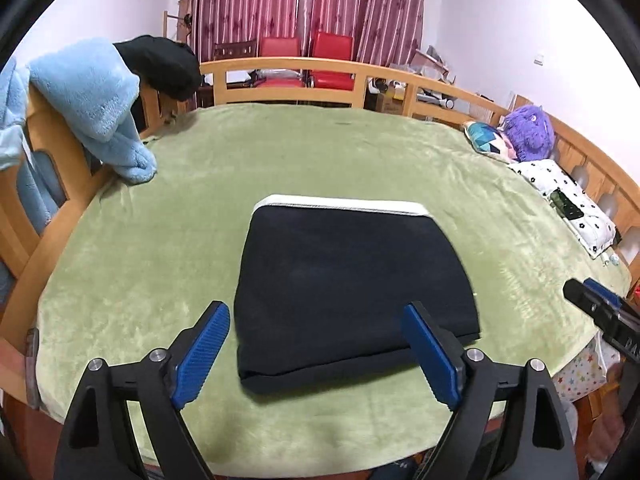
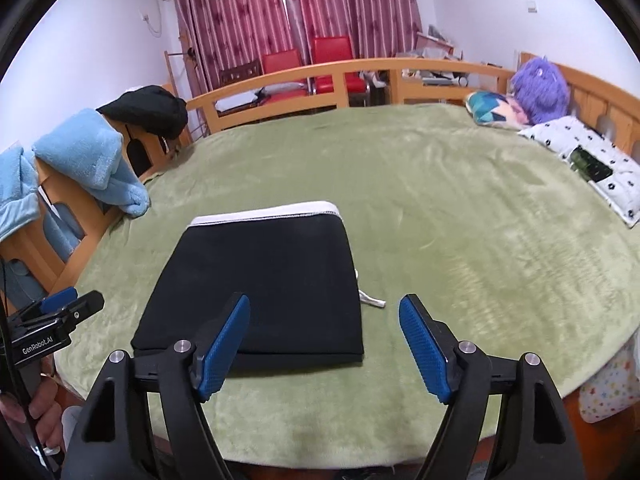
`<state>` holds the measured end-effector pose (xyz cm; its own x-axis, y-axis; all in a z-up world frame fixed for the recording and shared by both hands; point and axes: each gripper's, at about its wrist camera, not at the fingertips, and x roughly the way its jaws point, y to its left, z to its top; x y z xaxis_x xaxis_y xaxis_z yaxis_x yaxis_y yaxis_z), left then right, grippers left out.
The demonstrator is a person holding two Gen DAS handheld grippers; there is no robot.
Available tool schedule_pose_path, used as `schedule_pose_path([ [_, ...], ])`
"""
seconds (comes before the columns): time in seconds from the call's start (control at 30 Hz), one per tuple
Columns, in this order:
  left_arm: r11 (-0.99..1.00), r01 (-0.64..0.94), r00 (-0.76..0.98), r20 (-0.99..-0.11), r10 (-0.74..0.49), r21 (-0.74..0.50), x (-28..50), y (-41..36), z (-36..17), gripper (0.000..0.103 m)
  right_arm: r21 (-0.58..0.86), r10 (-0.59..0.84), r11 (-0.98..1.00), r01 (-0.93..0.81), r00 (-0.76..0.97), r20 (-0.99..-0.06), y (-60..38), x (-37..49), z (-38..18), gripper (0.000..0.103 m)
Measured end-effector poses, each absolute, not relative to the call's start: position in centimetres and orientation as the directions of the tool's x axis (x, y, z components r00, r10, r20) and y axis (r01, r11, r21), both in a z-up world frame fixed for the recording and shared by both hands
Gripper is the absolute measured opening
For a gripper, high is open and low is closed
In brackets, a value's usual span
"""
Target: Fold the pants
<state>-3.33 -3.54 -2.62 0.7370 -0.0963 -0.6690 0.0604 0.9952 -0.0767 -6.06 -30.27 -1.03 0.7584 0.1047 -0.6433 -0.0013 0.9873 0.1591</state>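
The pants (image 1: 352,292) lie folded into a compact black rectangle on the bed (image 1: 320,152), white waistband at the far edge. My left gripper (image 1: 316,354) and right gripper (image 2: 324,350) hover above the near edge, fingers spread wide, holding nothing. A white cord (image 2: 372,300), probably the drawstring, pokes out at the right side.

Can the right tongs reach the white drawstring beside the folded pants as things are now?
Probably yes. The right tongs are open and empty, and the drawstring lies bare on the green blanket just beyond them, with nothing between.
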Motion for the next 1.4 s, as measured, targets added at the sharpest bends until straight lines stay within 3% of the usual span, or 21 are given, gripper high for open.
schedule_pose_path([
  [0.03,0.995,0.059,0.738,-0.668,-0.098,-0.080,-3.5,-3.7,-2.4,0.090,0.160,0.104,0.987,-0.001,0.761,-0.641,-30.3,-6.5,-0.7,0.079],
  [0.1,0.994,0.062,0.735,-0.670,-0.103,-0.085,-4.4,-4.1,-1.9,0.092,0.140,0.075,0.990,0.019,0.767,-0.637,-30.3,-7.5,-0.3,0.096],
  [0.23,0.996,0.055,0.745,-0.661,-0.090,-0.074,-6.0,-4.9,-1.2,0.095,0.106,0.043,0.994,0.029,0.786,-0.616,-30.0,-9.1,0.4,0.103],
  [1.4,0.998,0.004,0.764,-0.643,-0.041,-0.060,-7.3,-4.3,0.6,0.097,0.070,0.039,0.998,0.004,0.798,-0.601,-28.2,-10.7,1.8,0.103],
])
